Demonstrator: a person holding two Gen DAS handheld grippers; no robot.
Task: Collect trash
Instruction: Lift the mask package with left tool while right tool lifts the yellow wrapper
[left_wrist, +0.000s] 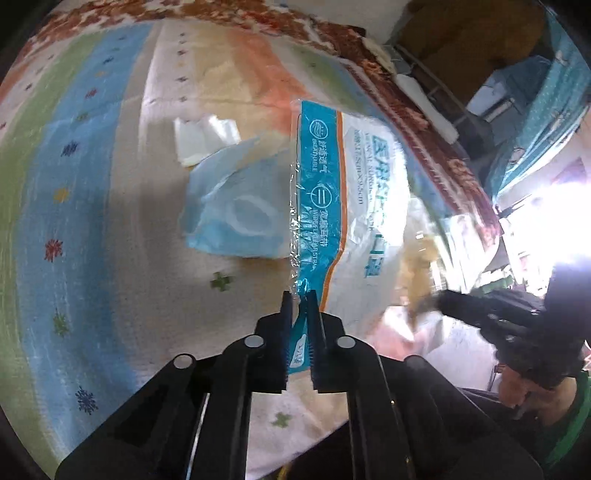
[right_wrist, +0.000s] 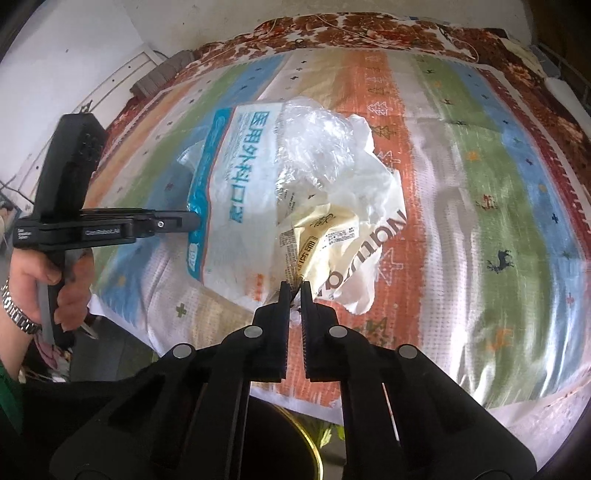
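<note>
So both grippers are clamped onto trash here. In the left wrist view the left gripper (left_wrist: 300, 295) is pinching the blue edge of a big mask package (left_wrist: 354, 206), which runs from the center of the frame up toward the upper middle, lying on a striped blanket (left_wrist: 92, 184). A blue mask (left_wrist: 229, 206) and a white scrap (left_wrist: 203, 136) lie just left of it. In the right wrist view the right gripper (right_wrist: 294, 286) is pressed together on the corner of a cream snack wrapper (right_wrist: 325, 236) at center frame, part of a pile with a white plastic bag (right_wrist: 369, 184) and clear film (right_wrist: 314, 129). A hand (right_wrist: 48, 280) at the left edge holds the other tool.
</note>
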